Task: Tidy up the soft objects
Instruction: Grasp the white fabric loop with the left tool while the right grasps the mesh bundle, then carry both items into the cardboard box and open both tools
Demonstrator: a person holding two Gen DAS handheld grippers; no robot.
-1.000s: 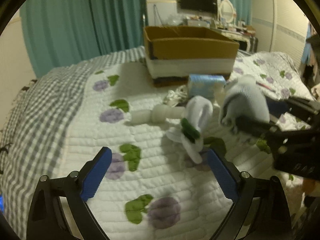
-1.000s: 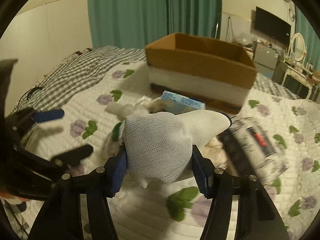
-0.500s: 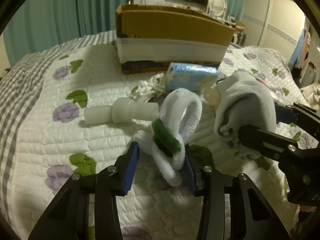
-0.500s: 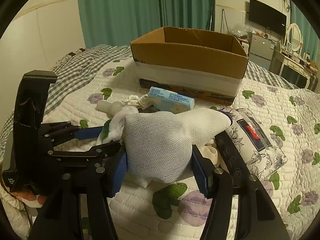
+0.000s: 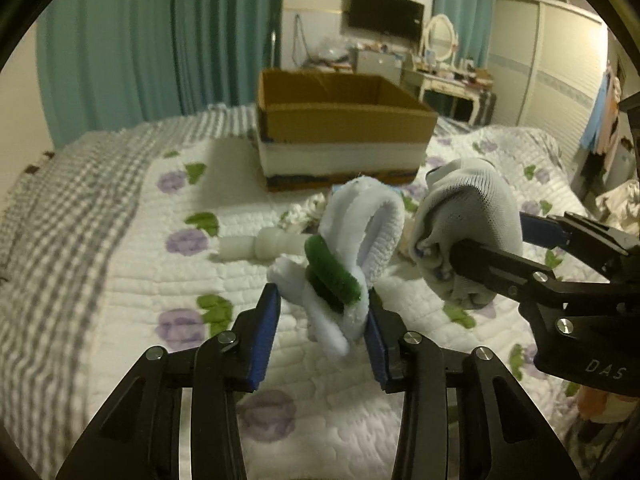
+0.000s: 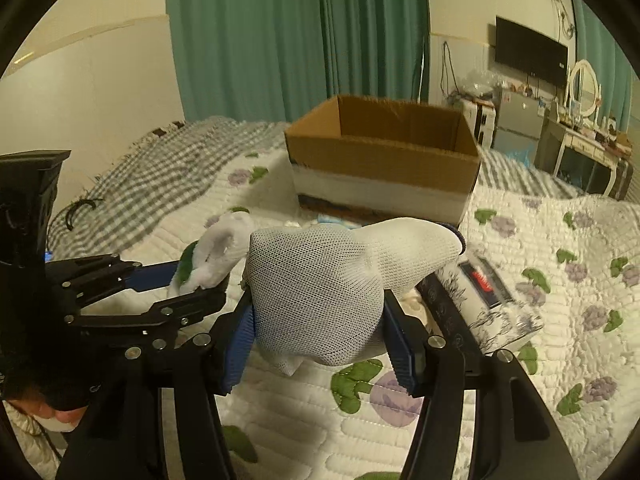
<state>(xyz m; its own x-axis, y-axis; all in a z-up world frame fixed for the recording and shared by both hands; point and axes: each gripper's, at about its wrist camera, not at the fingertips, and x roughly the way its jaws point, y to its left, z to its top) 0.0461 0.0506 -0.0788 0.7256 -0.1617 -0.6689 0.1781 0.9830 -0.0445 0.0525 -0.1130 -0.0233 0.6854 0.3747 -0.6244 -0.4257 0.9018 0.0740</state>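
Note:
My left gripper (image 5: pixel 322 306) is shut on a white fluffy towel bundle (image 5: pixel 360 236) tied with a green band, held above the quilt. My right gripper (image 6: pixel 318 324) is shut on a balled white mesh sock (image 6: pixel 320 284), also held above the bed. In the left wrist view the sock (image 5: pixel 468 220) sits just right of the bundle. In the right wrist view the bundle (image 6: pixel 218 254) and left gripper are at the left. An open cardboard box (image 5: pixel 340 136) stands farther back on the bed and also shows in the right wrist view (image 6: pixel 384 168).
A white foam roll (image 5: pixel 260 244) and a crumpled white cloth (image 5: pixel 304 212) lie on the flowered quilt (image 5: pixel 132 288) before the box. A patterned packet (image 6: pixel 488 292) lies right of the sock. Teal curtains, a TV and a dresser stand behind.
My left gripper closed on the towel bundle and lifted it off the quilt. My right gripper rose with the sock. Both views now sit higher, facing the box.

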